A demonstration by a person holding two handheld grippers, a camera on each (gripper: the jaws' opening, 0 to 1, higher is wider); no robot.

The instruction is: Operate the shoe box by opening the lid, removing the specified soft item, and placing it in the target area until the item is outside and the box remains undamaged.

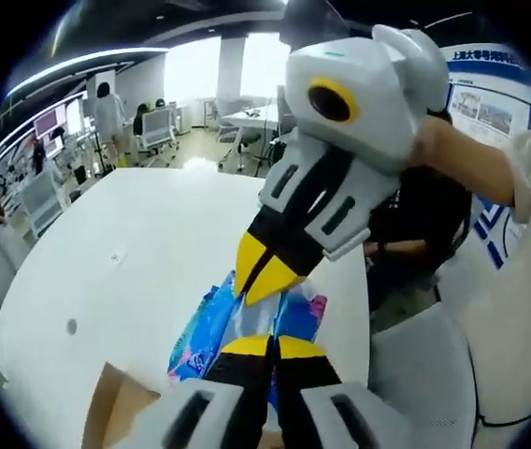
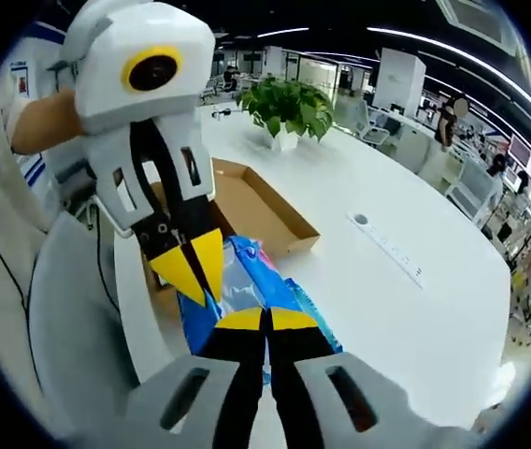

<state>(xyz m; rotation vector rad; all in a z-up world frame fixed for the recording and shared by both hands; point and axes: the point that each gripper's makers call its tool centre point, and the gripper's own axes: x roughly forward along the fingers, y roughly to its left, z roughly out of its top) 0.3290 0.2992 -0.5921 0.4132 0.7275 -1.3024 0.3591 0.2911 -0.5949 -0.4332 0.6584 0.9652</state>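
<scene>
Left gripper (image 1: 271,345) and right gripper (image 2: 265,319): both clamped on crinkly blue plastic soft packet (image 2: 247,281), held over white table (image 1: 153,234). Open brown cardboard shoe box (image 2: 265,210) at eleven o'clock beyond. Step judged: carrying out; next, set-down in target area.

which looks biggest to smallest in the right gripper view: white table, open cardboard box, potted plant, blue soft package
As they look in that view:
1. white table
2. open cardboard box
3. blue soft package and potted plant: alike in apparent size, and the package is nearer and partly hidden by grippers, so unranked.
</scene>
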